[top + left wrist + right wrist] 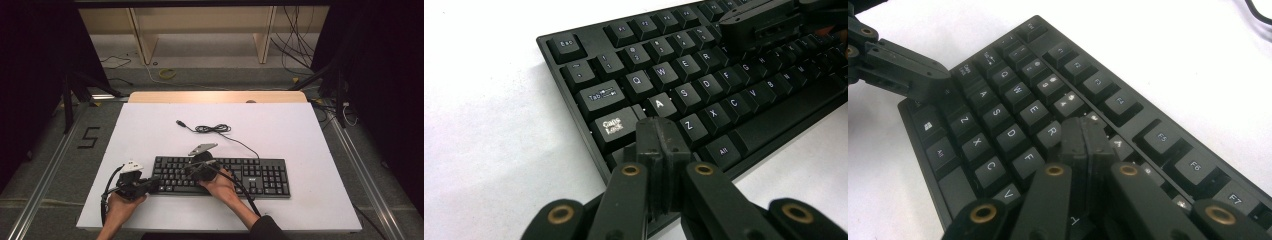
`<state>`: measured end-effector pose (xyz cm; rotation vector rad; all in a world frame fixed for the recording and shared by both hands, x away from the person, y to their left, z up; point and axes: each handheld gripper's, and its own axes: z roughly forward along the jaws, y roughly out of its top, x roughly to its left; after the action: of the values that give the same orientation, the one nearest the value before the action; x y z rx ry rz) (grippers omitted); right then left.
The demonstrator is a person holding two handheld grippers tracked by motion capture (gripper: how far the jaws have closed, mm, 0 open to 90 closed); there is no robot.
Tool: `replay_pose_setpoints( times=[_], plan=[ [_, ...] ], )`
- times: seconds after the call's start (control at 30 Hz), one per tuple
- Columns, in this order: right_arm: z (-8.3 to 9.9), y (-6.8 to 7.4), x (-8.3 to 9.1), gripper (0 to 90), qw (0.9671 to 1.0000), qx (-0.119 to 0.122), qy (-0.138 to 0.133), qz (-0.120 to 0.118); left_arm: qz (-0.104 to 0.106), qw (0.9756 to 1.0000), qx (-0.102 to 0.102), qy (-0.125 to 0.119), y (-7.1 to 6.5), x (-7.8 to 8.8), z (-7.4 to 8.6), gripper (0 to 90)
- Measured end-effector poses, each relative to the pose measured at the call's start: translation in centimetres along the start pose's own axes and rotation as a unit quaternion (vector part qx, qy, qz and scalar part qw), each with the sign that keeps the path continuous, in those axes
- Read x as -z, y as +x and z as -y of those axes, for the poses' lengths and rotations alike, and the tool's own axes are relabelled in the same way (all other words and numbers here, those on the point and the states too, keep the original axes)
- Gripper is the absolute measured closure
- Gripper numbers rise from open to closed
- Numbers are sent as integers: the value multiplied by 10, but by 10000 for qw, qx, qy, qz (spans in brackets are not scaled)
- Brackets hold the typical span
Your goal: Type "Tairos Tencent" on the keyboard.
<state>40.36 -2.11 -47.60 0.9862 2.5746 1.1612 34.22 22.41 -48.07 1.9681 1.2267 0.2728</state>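
I see the keyboard [222, 176] near the desk's [150, 135] front edge. My left gripper [659, 135] and right gripper [1087, 136] are both pressed closed, empty, tips over its keys.

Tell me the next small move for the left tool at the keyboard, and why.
Probably press straight down: the left tool, shut, sits at the keyboard's left end between Caps Lock and Z, seemingly poised over the Shift row, with the right tool farther along.

On the keyboard [704, 85] I read Esc, Tab, Caps Lock, Alt and letter keys; a floor mark [89, 137] at far left reads 5.
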Motion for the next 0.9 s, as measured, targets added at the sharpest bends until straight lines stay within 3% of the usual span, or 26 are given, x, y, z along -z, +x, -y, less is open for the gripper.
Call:
replay_pose_setpoints(
  times=[0.57,0.73,0.9],
  plan=[
    [1,2,-2,900,9999,-12,65,84,6,10000,25,80,1,-2,0,891],
    [1,1,3,889,9999,-164,-41,9,31,10000,28,-42,0,1,-1,870],
    [-1,2,9,875,9996,-170,-200,-32,31,9998,20,-186,-3,5,-3,847]
  ],
)
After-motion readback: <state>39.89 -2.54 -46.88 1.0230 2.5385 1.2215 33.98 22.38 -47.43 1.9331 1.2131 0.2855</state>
